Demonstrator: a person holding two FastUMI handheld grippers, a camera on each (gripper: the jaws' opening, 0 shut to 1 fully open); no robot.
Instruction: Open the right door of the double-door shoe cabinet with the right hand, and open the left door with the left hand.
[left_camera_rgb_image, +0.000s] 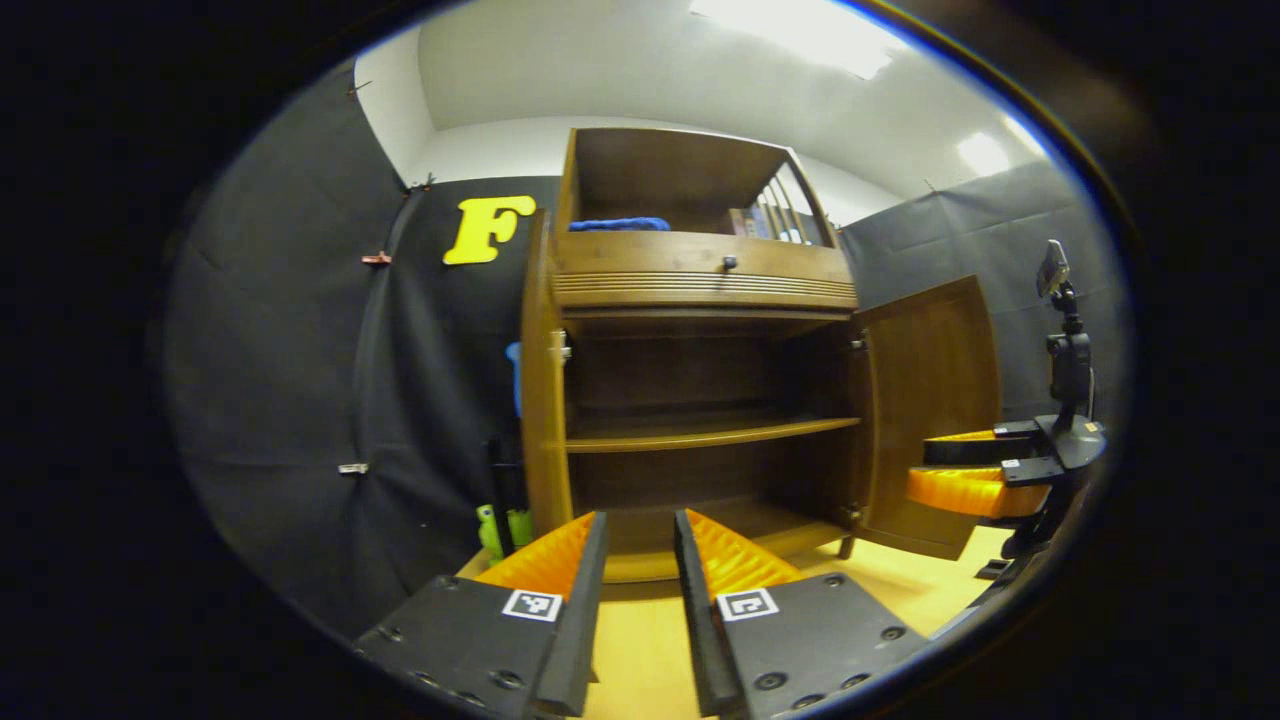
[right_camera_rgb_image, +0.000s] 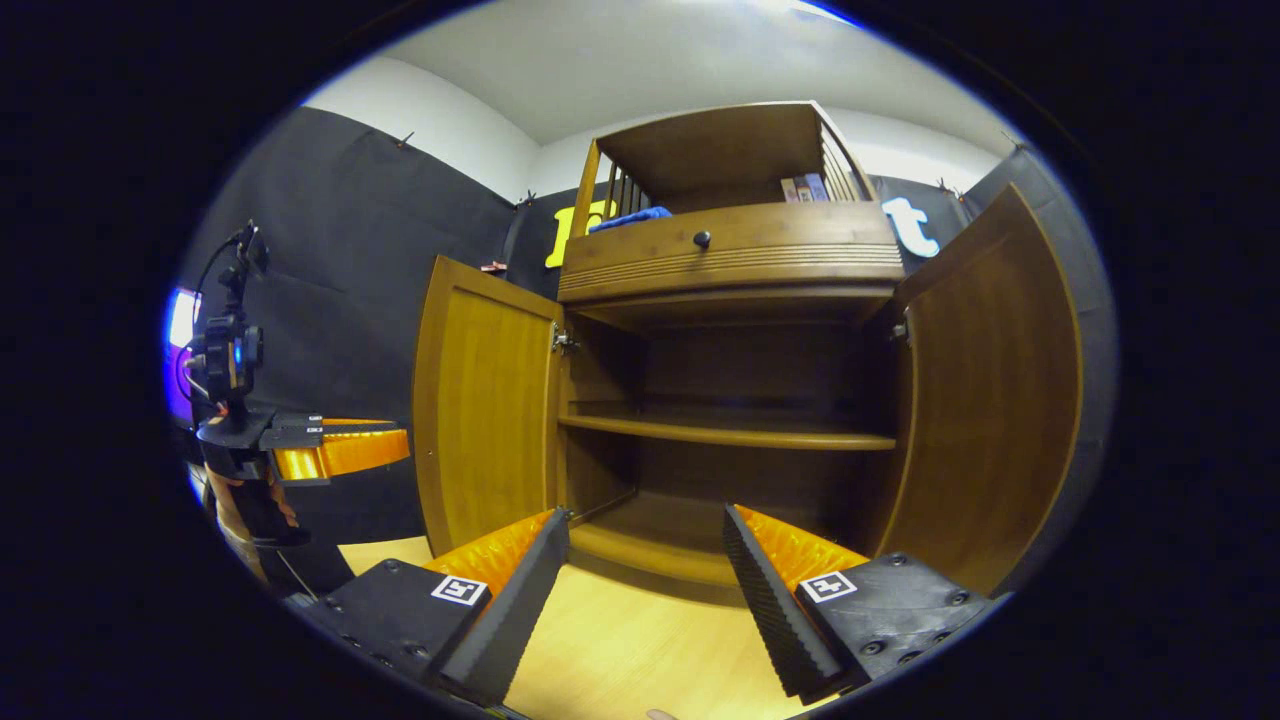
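Observation:
The wooden shoe cabinet (left_camera_rgb_image: 700, 285) (right_camera_rgb_image: 730, 255) stands with both doors swung open, showing one inner shelf (right_camera_rgb_image: 725, 433). In the left gripper view its left door (left_camera_rgb_image: 541, 400) is seen edge-on and its right door (left_camera_rgb_image: 930, 410) hangs wide. In the right gripper view the left door (right_camera_rgb_image: 485, 410) and right door (right_camera_rgb_image: 985, 390) flank the dark inside. My left gripper (left_camera_rgb_image: 640, 525) (right_camera_rgb_image: 340, 445) is open, off the left door, holding nothing. My right gripper (right_camera_rgb_image: 645, 515) (left_camera_rgb_image: 965, 470) is open in front of the cabinet, empty, apart from the right door.
A drawer with a dark knob (right_camera_rgb_image: 702, 239) sits above the doors. On the top shelf lie a blue cloth (left_camera_rgb_image: 618, 224) and some books (right_camera_rgb_image: 805, 187). Green items (left_camera_rgb_image: 500, 530) stand by the cabinet's left foot. Light wooden floor (right_camera_rgb_image: 640, 640) runs below. A hand (right_camera_rgb_image: 245, 520) holds the left gripper.

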